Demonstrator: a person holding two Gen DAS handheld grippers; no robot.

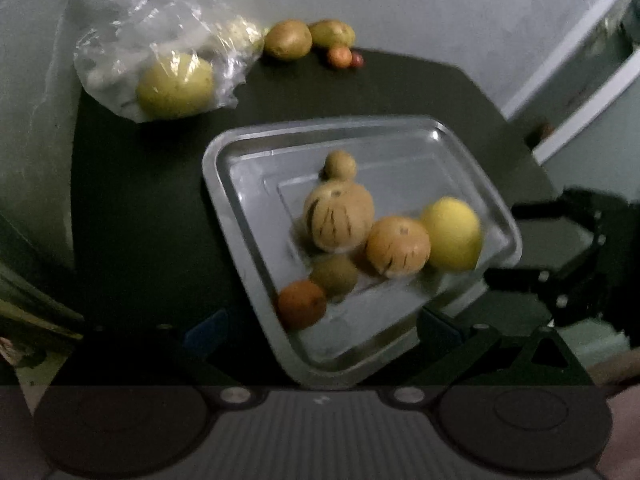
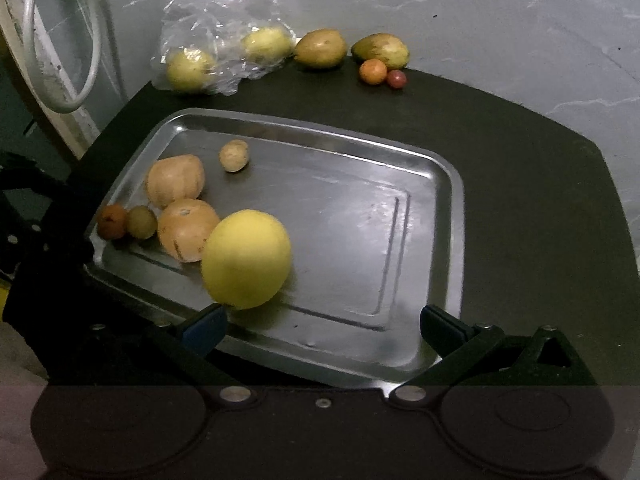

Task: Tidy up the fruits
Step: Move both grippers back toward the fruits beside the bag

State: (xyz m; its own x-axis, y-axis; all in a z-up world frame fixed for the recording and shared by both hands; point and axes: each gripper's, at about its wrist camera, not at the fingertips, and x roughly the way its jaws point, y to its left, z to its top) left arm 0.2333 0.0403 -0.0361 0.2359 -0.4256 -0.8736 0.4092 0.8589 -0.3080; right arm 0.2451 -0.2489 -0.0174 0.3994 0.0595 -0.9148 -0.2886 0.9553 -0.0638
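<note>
A metal tray (image 1: 400,148) (image 2: 340,220) on the dark mat holds two striped tan melons (image 1: 338,216) (image 1: 398,246), a small tan fruit (image 1: 340,164), a green fruit (image 1: 334,274), an orange (image 1: 302,304) and a yellow fruit (image 1: 452,234) (image 2: 246,258). My left gripper (image 1: 324,328) hangs open over the tray's near corner, the orange just ahead of it, untouched. My right gripper (image 2: 324,326) stands open above the tray's near edge, with the yellow fruit just beyond its left fingertip (image 2: 206,324). Neither holds anything.
At the mat's far edge lie a clear plastic bag (image 1: 160,32) (image 2: 216,20) with yellow fruits inside, two green-yellow fruits (image 2: 320,48) (image 2: 380,51), a small orange fruit (image 2: 373,72) and a small red one (image 2: 396,79). A white cable (image 2: 92,60) hangs at the left wall.
</note>
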